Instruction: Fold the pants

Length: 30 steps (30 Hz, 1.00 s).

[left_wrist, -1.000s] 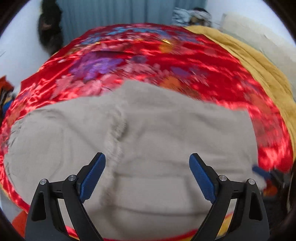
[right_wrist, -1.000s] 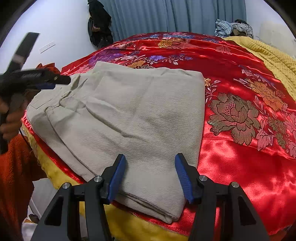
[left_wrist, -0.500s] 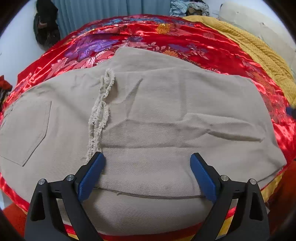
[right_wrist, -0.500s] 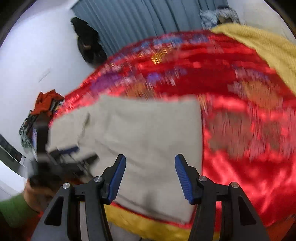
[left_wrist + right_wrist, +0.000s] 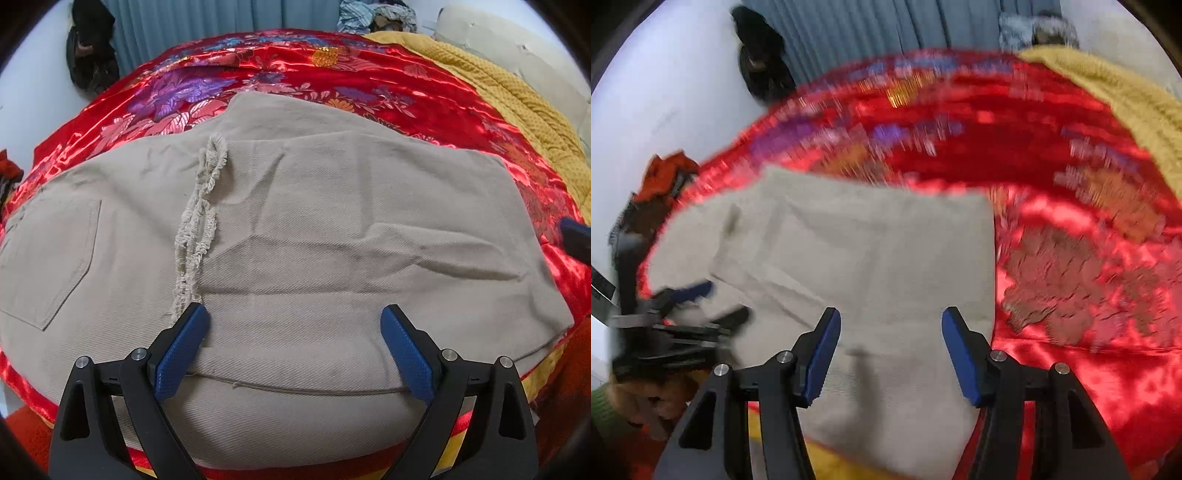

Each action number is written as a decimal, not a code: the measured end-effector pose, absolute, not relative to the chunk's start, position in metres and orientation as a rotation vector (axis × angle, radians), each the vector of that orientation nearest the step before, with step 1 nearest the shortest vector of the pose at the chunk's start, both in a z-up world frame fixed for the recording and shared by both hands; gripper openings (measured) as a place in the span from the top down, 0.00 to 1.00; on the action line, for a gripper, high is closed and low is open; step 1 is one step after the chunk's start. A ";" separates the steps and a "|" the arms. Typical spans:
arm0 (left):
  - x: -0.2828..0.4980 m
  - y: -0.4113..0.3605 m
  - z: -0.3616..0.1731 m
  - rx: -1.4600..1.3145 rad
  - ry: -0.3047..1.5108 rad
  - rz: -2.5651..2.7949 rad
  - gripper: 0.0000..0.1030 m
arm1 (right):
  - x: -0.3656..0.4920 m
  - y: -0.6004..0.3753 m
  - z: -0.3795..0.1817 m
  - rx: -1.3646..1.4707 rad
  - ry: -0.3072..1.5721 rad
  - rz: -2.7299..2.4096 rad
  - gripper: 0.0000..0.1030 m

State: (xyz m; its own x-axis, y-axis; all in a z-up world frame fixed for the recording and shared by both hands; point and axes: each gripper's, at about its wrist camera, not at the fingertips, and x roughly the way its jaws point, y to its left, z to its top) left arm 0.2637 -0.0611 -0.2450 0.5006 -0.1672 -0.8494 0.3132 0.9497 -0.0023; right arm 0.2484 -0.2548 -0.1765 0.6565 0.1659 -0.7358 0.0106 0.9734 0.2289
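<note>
Left wrist view: my left gripper point(image 5: 291, 325) hovers spread wide and empty over folded beige pants point(image 5: 332, 236); my right gripper point(image 5: 891, 332), half-spread, grasps nothing. Pants lie on a red floral bedspread point(image 5: 295, 74); blue curtains point(image 5: 207, 26) behind.

Both wrist views over pants point(image 5: 332, 236)

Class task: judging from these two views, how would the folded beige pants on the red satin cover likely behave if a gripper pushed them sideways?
The pants look soft and creased, so they would probably bunch. The glossy cover may let the stack slide. The frayed hem could snag.
</note>
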 end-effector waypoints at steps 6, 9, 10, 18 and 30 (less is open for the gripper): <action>0.265 -0.061 -0.244 0.158 1.016 -0.287 0.07 | 0.215 -0.231 -0.204 0.170 0.883 0.109 0.38; 0.262 -0.063 -0.242 0.173 1.015 -0.276 0.07 | 0.210 -0.240 -0.240 0.231 0.911 0.121 0.38; 0.259 -0.062 -0.240 0.167 1.016 -0.270 0.07 | 0.209 -0.241 -0.240 0.239 0.907 0.126 0.38; 0.227 -0.034 -0.219 0.134 0.996 -0.328 0.07 | 0.210 -0.234 -0.240 0.205 0.895 0.106 0.36; 0.261 0.183 -0.155 -0.494 0.901 -0.107 0.07 | 0.210 -0.234 -0.243 0.190 0.891 0.093 0.35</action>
